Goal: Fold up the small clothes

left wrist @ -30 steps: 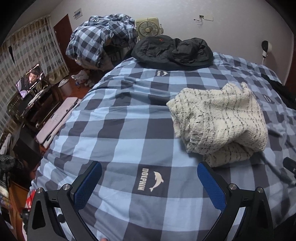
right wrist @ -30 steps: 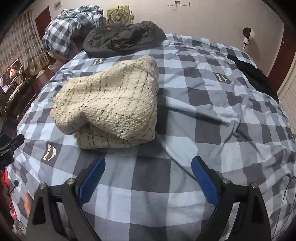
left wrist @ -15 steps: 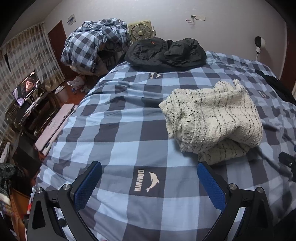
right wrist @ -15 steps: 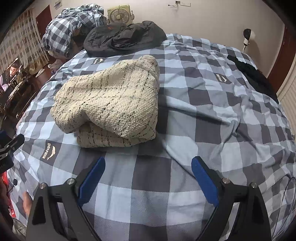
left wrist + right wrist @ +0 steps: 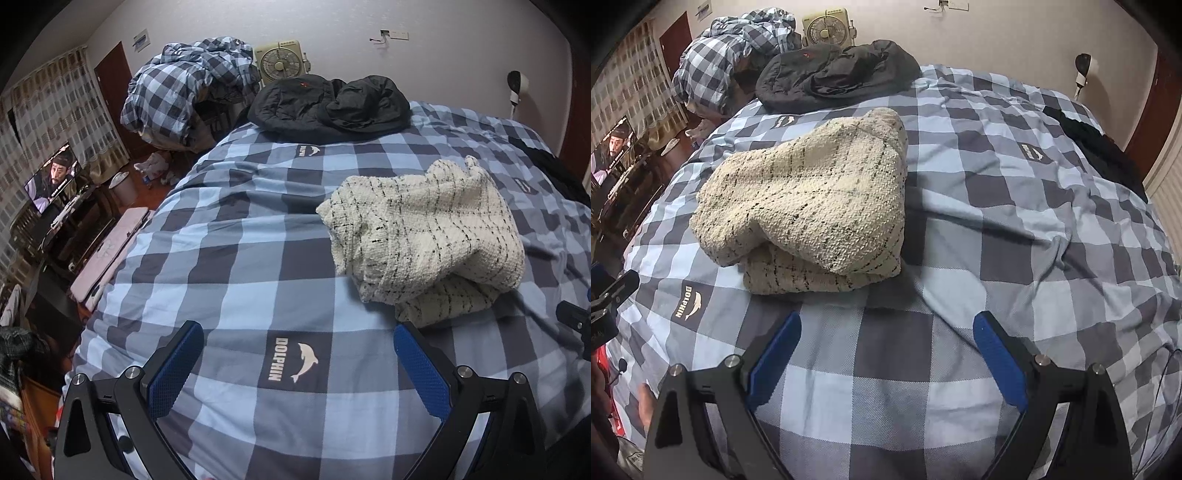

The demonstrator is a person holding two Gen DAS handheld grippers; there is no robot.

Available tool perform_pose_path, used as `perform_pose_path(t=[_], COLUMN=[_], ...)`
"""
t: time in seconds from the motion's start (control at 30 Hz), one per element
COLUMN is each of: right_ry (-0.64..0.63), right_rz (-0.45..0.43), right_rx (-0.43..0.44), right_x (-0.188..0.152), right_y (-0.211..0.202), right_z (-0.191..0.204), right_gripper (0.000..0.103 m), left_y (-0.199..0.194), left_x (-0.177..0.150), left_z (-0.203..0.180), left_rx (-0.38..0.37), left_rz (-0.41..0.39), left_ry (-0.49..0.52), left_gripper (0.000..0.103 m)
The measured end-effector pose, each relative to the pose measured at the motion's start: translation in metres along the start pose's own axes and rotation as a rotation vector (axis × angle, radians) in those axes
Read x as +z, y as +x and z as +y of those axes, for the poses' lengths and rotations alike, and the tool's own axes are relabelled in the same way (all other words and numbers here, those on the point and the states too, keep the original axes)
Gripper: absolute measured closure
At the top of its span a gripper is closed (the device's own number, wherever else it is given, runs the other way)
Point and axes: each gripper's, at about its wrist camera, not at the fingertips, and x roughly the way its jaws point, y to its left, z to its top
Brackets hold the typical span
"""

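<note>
Both grippers idle over the bed (image 5: 229,258), nothing held.

Left gripper (image 5: 298,345): jaws wide apart, blue pads (image 5: 173,369) empty, above the quilt near a DOLPHIN logo patch (image 5: 293,358). Not touching any fabric.

Right gripper (image 5: 887,332): jaws wide apart too, pads (image 5: 997,362) empty, above bare checked quilt.

Sweater (image 5: 812,203): cream knit with dark flecks, folded into a bundle with one layer doubled over another, lying on the quilt. In the left view the sweater (image 5: 424,236) sits ahead and to the right of the left gripper, its near edge just beside the right finger tip; cannot tell if they touch. In the right view it sits ahead and to the left, apart from both fingers.

Black jacket (image 5: 328,103) lies at the far edge of the bed, well apart from the sweater. Checked bedding pile (image 5: 184,88) and fan (image 5: 280,66) behind it. TV (image 5: 53,177) lit at far left.
</note>
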Motion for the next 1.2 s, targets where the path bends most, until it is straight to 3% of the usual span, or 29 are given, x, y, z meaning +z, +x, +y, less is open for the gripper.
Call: perform_pose_path(t=[1.2], right_ry=[0.003], right_rz=[0.012], right_rx=[0.007], right_x=[-0.0013], right_y=[0.0008], right_z=[-0.0013], right_gripper=[0.011], left_y=[0.0027], left_x=[0.0002], left_z=[0.0057], left_rx=[0.005], left_rz=[0.018], left_ry=[-0.013], left_gripper=[0.000])
